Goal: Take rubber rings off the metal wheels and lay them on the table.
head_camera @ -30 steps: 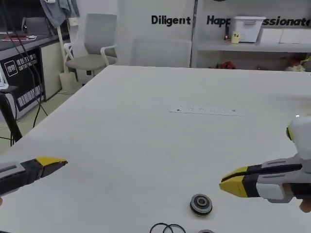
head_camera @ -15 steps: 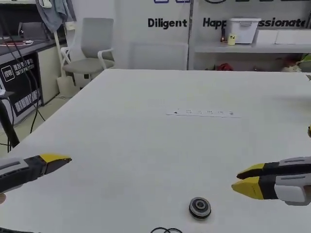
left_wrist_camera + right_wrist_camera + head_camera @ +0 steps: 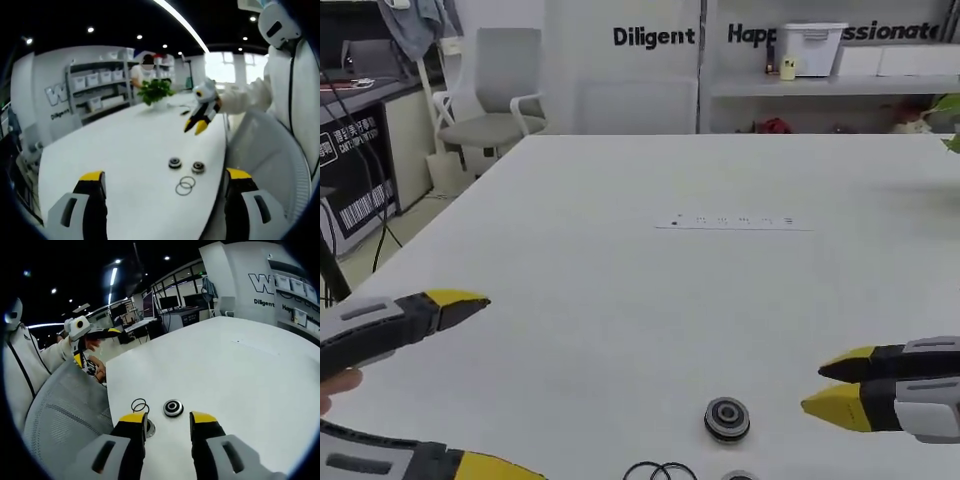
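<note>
White table [image 3: 620, 250] holds a metal wheel [image 3: 727, 418], a second wheel [image 3: 198, 167] near; two overlapping black rings [image 3: 663, 471] beside.

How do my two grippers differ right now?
The left gripper has its jaws spread wide; the right gripper has a much narrower gap, though open. The right gripper is nearer the metal wheel than the left gripper. Both are empty, held over the table.

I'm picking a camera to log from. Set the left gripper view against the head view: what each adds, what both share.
Left gripper view adds the person's white sleeve and ceiling lights. Head view adds a grey chair and a power strip. Both share the white table, a metal wheel, two rubber rings and the right gripper, jaws open.
</note>
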Demonstrator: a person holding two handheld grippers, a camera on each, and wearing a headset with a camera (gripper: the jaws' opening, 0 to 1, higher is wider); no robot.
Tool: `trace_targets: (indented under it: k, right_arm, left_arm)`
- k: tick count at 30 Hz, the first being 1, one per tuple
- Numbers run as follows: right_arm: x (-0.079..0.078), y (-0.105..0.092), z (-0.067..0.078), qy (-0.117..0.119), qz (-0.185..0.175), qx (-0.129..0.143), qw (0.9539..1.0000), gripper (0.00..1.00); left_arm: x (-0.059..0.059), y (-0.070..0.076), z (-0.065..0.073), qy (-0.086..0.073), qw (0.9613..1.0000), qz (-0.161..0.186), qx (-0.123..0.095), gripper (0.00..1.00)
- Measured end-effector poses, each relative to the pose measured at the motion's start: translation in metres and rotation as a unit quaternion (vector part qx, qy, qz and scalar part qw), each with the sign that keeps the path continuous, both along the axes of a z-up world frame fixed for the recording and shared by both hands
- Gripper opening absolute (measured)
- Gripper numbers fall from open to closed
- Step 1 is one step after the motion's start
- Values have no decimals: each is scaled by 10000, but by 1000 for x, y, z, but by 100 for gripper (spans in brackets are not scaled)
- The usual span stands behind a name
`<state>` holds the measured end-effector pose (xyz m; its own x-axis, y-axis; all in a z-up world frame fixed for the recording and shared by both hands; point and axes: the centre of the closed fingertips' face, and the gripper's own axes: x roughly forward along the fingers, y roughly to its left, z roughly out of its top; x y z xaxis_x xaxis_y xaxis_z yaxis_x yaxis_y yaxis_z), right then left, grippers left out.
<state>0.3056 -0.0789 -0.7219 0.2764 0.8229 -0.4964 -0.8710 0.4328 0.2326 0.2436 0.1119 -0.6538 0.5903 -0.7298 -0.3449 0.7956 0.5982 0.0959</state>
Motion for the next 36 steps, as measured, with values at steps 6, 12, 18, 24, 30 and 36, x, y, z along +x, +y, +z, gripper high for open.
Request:
trace_targets:
  k: [6,12,18,24,30,36]
  right_arm:
    - [-5,0,-8,32,92,-26,9999,39]
    - [-6,0,-17,29,113,-39,9999,46]
    - [-5,1,-21,1,97,-37,9999,51]
    - [-5,5,-25,-66,167,3,9998,55]
    - [-5,9,-32,-94,257,-30,9996,54]
    - [-2,14,-37,-131,321,-56,9994,51]
  left_arm:
    - [9,-20,8,-145,9996,-257,7,100]
    - [16,-39,7,-227,9979,-575,171,99]
    - [25,-59,6,-287,9958,-838,238,98]
    - [33,-75,1,-285,9941,-1014,255,97]
    - [43,-89,-3,-293,9930,-1124,224,91]
    - [48,-105,-6,-283,9917,-1250,55,85]
